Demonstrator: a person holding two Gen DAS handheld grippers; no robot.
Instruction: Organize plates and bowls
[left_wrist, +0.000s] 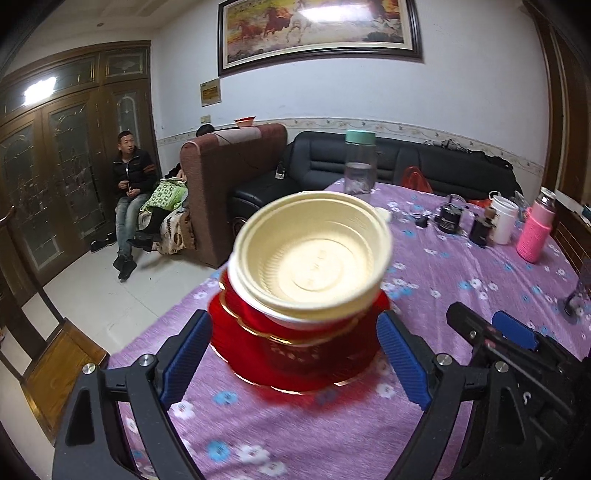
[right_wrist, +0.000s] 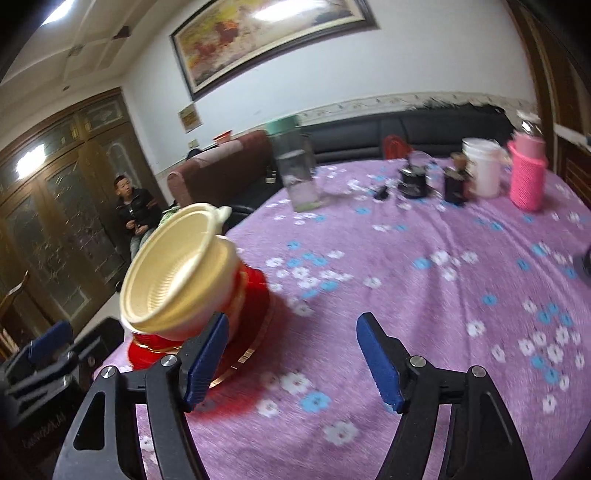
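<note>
Both grippers, left gripper (left_wrist: 291, 363) and right gripper (right_wrist: 291, 363), gape empty; cream bowls (left_wrist: 310, 258) stacked on red plates (left_wrist: 295, 354) tilt toward camera.

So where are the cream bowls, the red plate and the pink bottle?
cream bowls (left_wrist: 314, 258), left wrist view, inside bottom of the top bowl
red plate (left_wrist: 295, 373), left wrist view, near rim
pink bottle (right_wrist: 526, 177), right wrist view, knitted sleeve

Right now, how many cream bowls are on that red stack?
2 that I can tell: the top cream bowl is nested in a second cream bowl, whose rim shows below it. They sit on the red dishes. More may be hidden inside.
</note>
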